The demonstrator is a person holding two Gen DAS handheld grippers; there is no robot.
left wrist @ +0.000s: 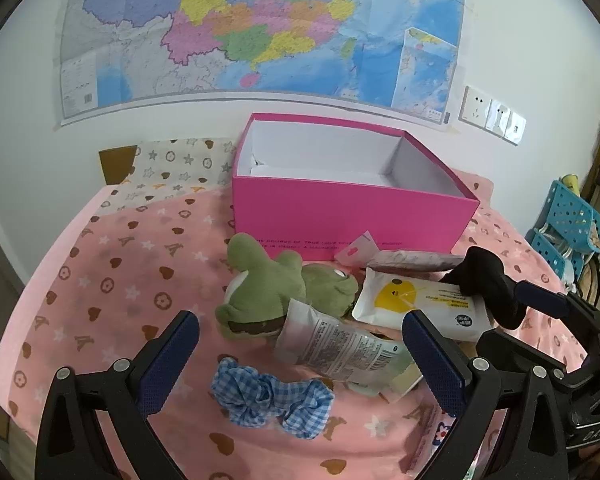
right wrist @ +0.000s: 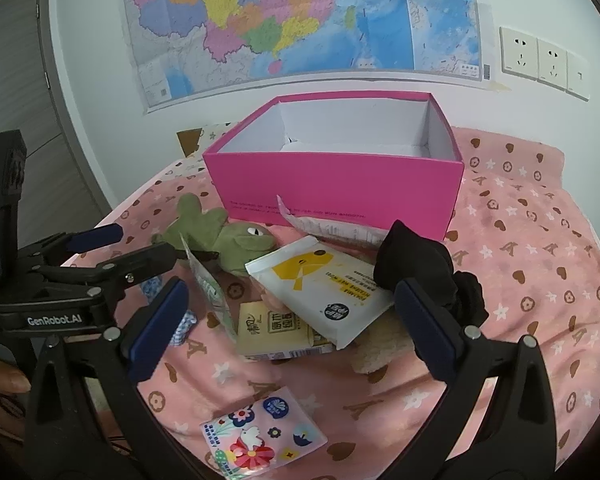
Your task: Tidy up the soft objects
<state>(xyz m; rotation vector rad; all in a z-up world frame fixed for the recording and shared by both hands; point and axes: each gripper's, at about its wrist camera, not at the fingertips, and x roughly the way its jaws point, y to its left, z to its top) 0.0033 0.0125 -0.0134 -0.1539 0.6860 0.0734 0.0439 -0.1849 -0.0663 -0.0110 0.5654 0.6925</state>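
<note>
The soft things, a green frog plush [left wrist: 284, 292], a blue gingham scrunchie [left wrist: 272, 398] and a black cloth [right wrist: 420, 264], lay heaped on the bed [left wrist: 112, 264] before the empty pink box [left wrist: 352, 208], probably their destination. Both the left tool [left wrist: 300, 360] and the right tool [right wrist: 292, 328] hovered agape, holding nothing.
</note>
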